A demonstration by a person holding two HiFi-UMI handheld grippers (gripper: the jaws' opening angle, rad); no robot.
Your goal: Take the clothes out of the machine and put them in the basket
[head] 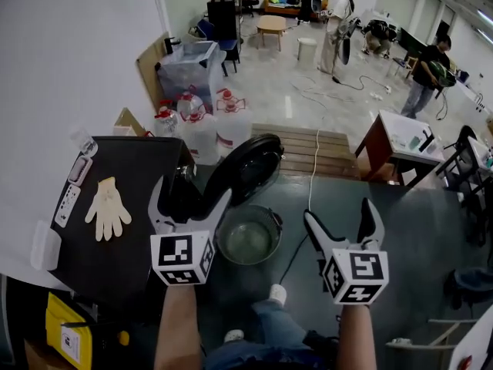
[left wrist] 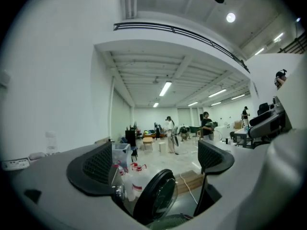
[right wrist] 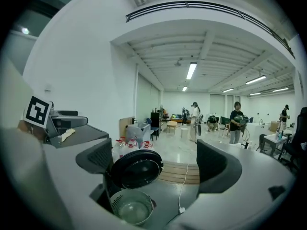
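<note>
A small top-loading machine [head: 248, 240] sits low on the dark floor just ahead of the person's knees, its round black lid [head: 245, 168] tipped up and back. The open drum [right wrist: 130, 207] shows a perforated upper wall and a pale, glossy bottom; whether that is water or cloth is hard to tell from here.

The left gripper [head: 191, 195] hangs above the machine's left edge, its claw spread wide with nothing between the jaws; the left gripper view looks over the lid's rim [left wrist: 154, 201] through the gap. The right gripper [head: 339, 214] hovers just right of the drum, claw likewise spread and empty, with lid and drum framed between its jaws in the right gripper view.

Beside the machine on the left stands a black worktop [head: 139, 168] carrying a pale glove [head: 107, 209]. Behind the lid are clear water jugs [head: 223, 126] with red caps and a wooden pallet [head: 308, 149]. A white cable [head: 312, 176] runs across the pallet onto the floor. Several people stand well beyond in the open room.
</note>
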